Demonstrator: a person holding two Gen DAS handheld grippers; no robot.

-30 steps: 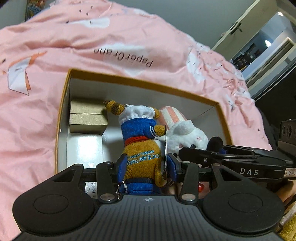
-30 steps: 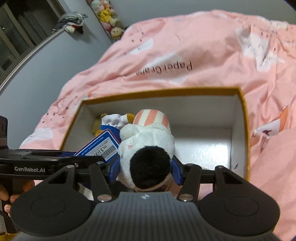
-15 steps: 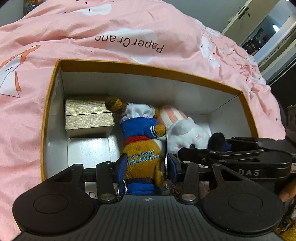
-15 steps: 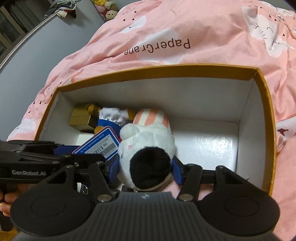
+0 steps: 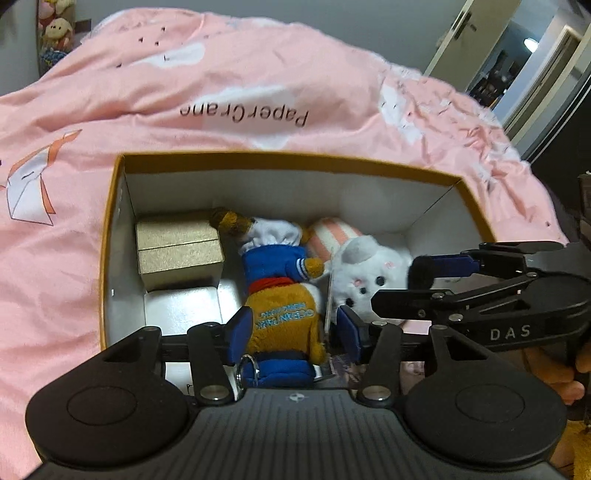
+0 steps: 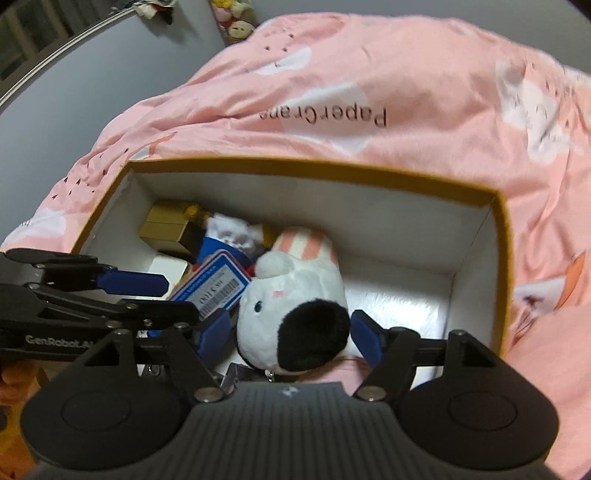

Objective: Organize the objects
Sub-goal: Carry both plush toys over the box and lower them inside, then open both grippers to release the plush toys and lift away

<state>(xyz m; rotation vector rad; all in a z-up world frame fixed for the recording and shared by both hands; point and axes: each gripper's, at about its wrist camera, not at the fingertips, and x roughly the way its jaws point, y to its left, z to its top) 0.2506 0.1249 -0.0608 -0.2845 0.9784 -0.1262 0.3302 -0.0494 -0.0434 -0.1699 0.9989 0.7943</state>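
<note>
An open cardboard box [image 5: 110, 229] with white inner walls lies on the pink quilt. My left gripper [image 5: 293, 328] has its jaws spread wider than the orange and blue plush [image 5: 280, 302], which rests on the box floor. My right gripper [image 6: 291, 332] stands open around the white plush [image 6: 291, 291] with pink striped ears and a black patch; there is a gap on its right side. The white plush also shows in the left wrist view [image 5: 369, 269]. A gold gift box [image 5: 177, 251] sits in the box's far left corner.
The pink quilt [image 5: 240, 92] printed "PaperCrane" surrounds the box. The box floor right of the white plush [image 6: 399, 295] is bare. A price tag [image 6: 218, 288] hangs off the orange plush. Stuffed toys [image 6: 236, 18] sit by the far wall.
Both grippers have opened and pulled back and up a little. The two plush toys now lie on the box floor, released.
</note>
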